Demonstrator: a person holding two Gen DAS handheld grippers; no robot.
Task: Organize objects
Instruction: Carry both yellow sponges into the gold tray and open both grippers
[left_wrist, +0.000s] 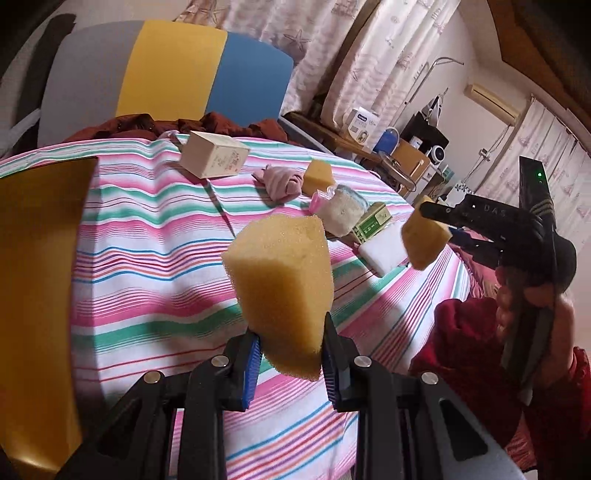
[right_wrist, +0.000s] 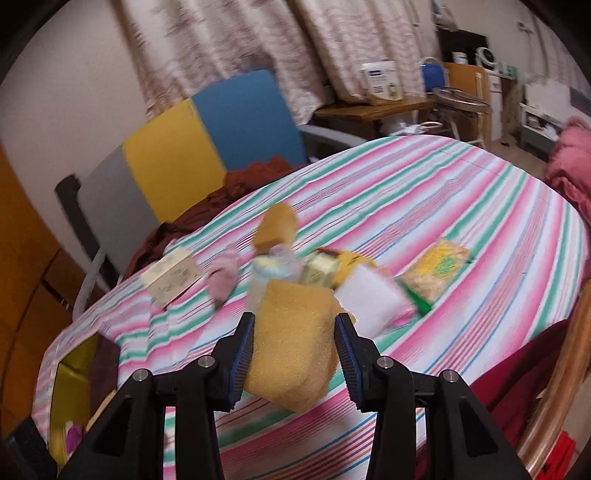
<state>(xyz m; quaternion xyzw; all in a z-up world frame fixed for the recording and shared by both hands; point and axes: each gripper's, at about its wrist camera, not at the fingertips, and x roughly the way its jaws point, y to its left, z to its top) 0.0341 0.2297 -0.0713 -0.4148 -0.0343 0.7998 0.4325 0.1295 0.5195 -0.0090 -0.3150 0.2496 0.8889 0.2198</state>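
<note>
1. My left hand-held gripper (left_wrist: 291, 363) is clamped on a yellow sponge wedge (left_wrist: 280, 291). The blue pads bite its low narrow end and the wide end sticks up and away, above the striped bench (left_wrist: 147, 229).
2. My right hand-held gripper (right_wrist: 295, 350) is closed on a second yellow sponge (right_wrist: 291, 343), held by both side faces, mid-air over the bench. In the left cam it shows far right, gripper (left_wrist: 434, 221) with its sponge (left_wrist: 423, 240) near the white block (left_wrist: 384, 251).
3. Handling, my guess: both sponges are v. light, soft and squashy, so they won't slip but they deform. Best hold is across the flat sides, near the middle. The left one is held low, so it may wobble.
4. Long axis of the left sponge runs from the pads up and slightly left, thick end far. The right sponge's axis runs away from the cam. That view is blurred, so I can't be exact.
5. On the bench: a third sponge (left_wrist: 319, 177), pink cloth (left_wrist: 280, 182), cream box (left_wrist: 214, 155), a jar (left_wrist: 343, 214) and a green box (left_wrist: 373, 223), clustered far-centre.
6. A yellow bin (right_wrist: 74, 373) sits at the near-left edge, prob. the drop spot.
</note>
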